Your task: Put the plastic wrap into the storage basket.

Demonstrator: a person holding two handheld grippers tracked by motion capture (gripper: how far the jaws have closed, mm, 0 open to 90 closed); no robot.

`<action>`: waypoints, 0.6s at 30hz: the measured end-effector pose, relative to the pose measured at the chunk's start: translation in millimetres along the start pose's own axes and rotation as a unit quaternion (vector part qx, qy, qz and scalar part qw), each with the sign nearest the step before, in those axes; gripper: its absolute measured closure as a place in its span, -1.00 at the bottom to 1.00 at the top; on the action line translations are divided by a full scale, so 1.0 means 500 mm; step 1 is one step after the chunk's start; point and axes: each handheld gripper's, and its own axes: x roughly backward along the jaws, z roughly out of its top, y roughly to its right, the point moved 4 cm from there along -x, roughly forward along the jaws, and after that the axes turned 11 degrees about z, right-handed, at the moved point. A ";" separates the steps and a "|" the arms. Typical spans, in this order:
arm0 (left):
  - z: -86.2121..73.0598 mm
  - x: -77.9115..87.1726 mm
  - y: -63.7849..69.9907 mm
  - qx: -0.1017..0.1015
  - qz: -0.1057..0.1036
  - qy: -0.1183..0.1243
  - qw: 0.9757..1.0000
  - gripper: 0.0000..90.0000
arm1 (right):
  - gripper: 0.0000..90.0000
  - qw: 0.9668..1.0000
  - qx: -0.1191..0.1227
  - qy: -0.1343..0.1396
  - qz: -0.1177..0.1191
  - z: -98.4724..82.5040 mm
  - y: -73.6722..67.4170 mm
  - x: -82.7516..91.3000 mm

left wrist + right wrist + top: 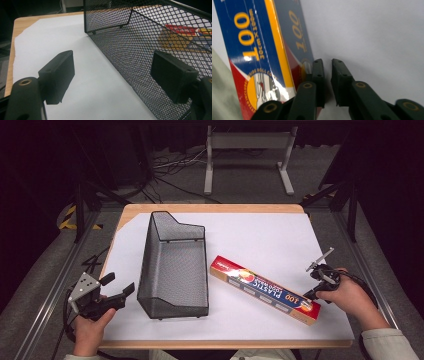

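Note:
A long box of plastic wrap point(265, 290), blue, yellow and red, lies slantwise on the white sheet at the right of the table. My right gripper point(311, 295) is low at the box's near right end. In the right gripper view its jaws point(327, 65) stand a narrow gap apart with nothing between them, the left one against the side of the box point(257, 37). A black wire-mesh basket point(150, 265) stands left of the box. My left gripper point(119, 284) rests open just left of the basket, its jaws point(112, 67) wide apart beside the mesh wall point(140, 50).
A white sheet point(260, 235) covers most of the wooden table point(210, 208). Behind the table a grey metal stand point(247, 140) and cables lie on the floor. Dark frame bars run along both sides of the table.

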 end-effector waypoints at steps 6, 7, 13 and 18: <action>0.000 -0.001 -0.001 0.004 0.001 -0.001 1.000 -0.55 | 0.53 0.998 0.003 0.050 -0.040 0.011 -0.004 0.016; 0.000 -0.001 -0.002 0.004 0.001 -0.001 1.000 -0.55 | 0.50 0.997 0.007 0.064 -0.047 0.013 -0.004 0.021; 0.000 -0.001 -0.003 0.006 0.001 0.000 1.000 -0.55 | 0.19 0.976 0.013 0.206 -0.067 0.031 -0.017 0.063; 0.000 -0.002 -0.002 0.003 0.000 0.000 1.000 -0.55 | 0.12 0.951 0.038 0.300 -0.067 0.040 -0.036 0.093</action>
